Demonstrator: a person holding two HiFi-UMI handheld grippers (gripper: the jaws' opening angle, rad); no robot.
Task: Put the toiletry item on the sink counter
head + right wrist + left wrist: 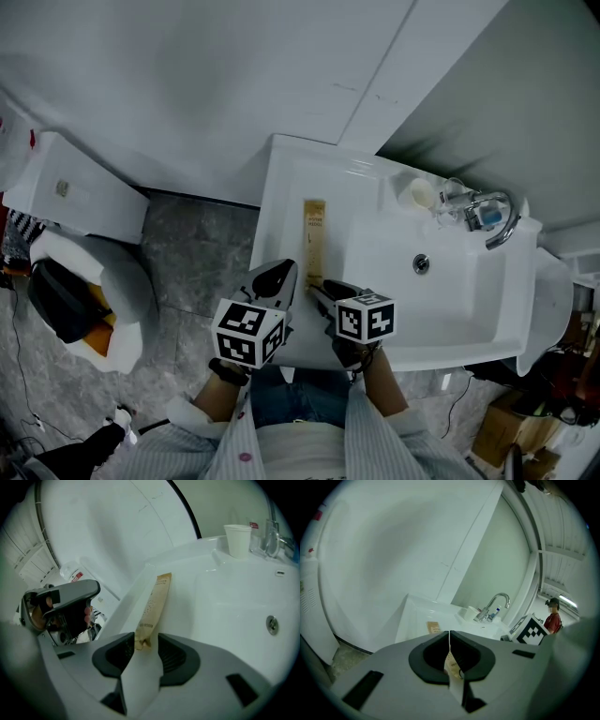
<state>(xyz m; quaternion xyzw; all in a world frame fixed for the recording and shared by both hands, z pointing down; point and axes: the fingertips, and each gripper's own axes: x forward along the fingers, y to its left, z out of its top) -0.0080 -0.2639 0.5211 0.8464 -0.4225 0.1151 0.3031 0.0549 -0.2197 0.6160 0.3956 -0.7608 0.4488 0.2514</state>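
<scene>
Bathroom fittings.
A white cup (418, 193) stands just beside the chrome tap (492, 217); a toilet (89, 281) sits well apart on the grey stone floor (197, 253).

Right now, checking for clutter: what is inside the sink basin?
Only the drain shows in the sink basin; the rest looks bare. In the head view its near left corner is covered by the right claw and its marker cube.

Glossy white ceramic-looking sink surface (281, 216), shiny chrome metal tap (509, 223) at the sink's back, matt white cup (237, 538) there too, tan matt paper-like packet (314, 239) on the sink's left ledge, mottled grey stone-look floor (197, 253), smooth matt white wall (234, 66).
</scene>
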